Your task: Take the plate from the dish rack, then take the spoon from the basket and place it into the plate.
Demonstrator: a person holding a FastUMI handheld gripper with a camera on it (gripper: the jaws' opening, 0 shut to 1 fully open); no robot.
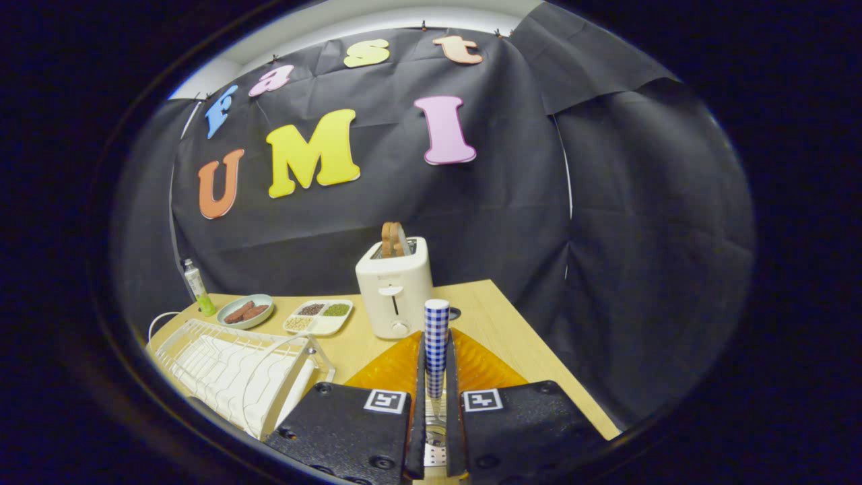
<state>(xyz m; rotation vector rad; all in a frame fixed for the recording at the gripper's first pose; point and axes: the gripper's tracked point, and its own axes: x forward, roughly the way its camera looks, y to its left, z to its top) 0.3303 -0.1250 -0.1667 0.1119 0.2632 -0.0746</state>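
Observation:
My gripper (436, 345) is shut on a spoon (436, 322) whose blue-and-white checked handle stands upright between the fingers, its tip rising above them. The spoon's metal end shows low down between the fingers. An orange ribbed plate (486, 369) lies flat on the wooden table (502, 316), directly under and just ahead of the fingers. The white wire dish rack (222, 367) stands to the left of the fingers with nothing in it.
A white toaster (394, 286) with bread slices sticking out stands just beyond the plate. Further left are a divided tray of grains (318, 315), a bowl of sausages (246, 311) and a small bottle (197, 286). The table's edge runs along the right.

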